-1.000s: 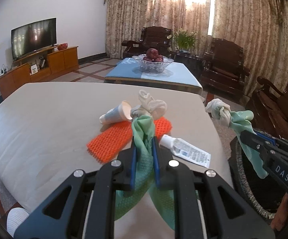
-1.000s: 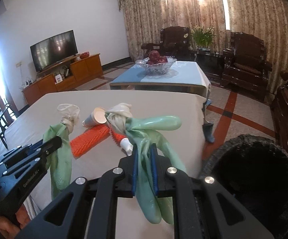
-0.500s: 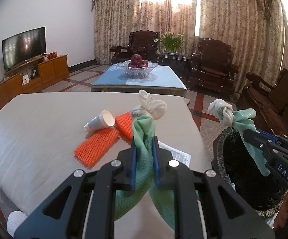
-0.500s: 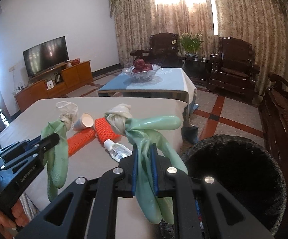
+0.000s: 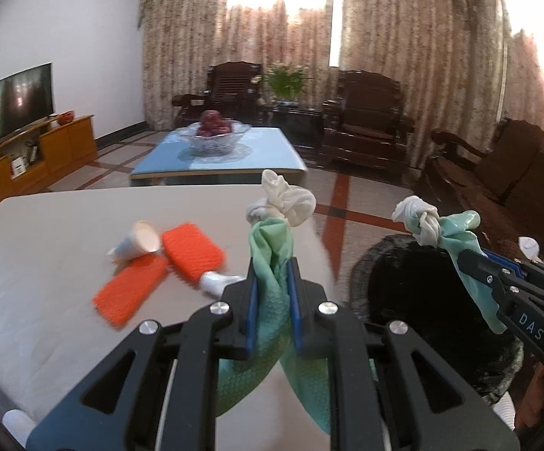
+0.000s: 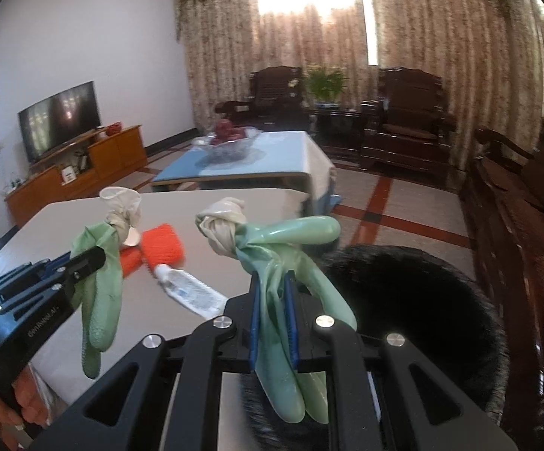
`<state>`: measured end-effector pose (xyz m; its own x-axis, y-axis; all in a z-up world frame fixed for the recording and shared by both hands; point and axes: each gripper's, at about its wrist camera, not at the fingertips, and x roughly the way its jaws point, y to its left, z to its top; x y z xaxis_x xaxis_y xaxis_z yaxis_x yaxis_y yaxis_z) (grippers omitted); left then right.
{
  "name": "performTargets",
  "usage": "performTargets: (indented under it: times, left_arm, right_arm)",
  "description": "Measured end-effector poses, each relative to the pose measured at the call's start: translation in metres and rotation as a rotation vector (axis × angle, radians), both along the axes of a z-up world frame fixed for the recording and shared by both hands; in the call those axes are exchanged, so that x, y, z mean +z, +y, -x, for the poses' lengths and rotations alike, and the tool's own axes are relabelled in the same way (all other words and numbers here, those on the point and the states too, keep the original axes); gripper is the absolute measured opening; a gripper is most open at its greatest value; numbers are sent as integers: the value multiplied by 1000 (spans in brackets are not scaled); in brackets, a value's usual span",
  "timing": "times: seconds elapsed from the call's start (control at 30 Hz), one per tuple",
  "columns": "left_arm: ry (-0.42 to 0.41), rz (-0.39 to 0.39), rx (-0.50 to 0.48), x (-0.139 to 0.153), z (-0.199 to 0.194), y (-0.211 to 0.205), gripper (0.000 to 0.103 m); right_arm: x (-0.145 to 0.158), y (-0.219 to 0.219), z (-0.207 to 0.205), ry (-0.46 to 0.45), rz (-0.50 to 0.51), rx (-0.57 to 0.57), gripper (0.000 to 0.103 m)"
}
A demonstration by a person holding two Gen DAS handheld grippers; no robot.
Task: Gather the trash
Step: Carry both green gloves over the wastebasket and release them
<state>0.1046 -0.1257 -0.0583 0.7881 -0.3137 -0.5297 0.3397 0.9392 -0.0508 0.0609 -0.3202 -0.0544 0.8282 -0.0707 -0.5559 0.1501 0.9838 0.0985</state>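
A: Why are both gloves up in the air?

B: The left gripper (image 5: 272, 282) is clamped on one green glove (image 5: 272, 251) and the right gripper (image 6: 274, 300) on the other glove (image 6: 272, 248), probably to drop them in the black bin (image 6: 422, 300) at four o'clock, beside the table (image 5: 46, 263).

A: What's left?

B: A cup (image 5: 136, 242), orange sponges (image 5: 193, 251) and a bottle (image 6: 189, 289) lie at ten o'clock.

Television (image 6: 61, 120) on cabinet (image 6: 84, 173); fruit bowl (image 5: 217, 136); armchairs (image 5: 366, 127).
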Motion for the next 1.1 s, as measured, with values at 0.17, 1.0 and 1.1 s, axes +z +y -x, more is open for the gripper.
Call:
performTargets:
  times: [0.17, 1.0, 1.1]
  left_arm:
    - [12, 9, -95, -9, -1, -40, 13]
    - [92, 38, -277, -55, -25, -139, 78]
    - [79, 33, -217, -52, -30, -115, 86]
  right_arm:
    - [-8, -40, 14, 22, 9, -93, 12]
    - [-54, -129, 27, 79, 93, -331, 96]
    - [-53, -125, 25, 85, 92, -334, 97]
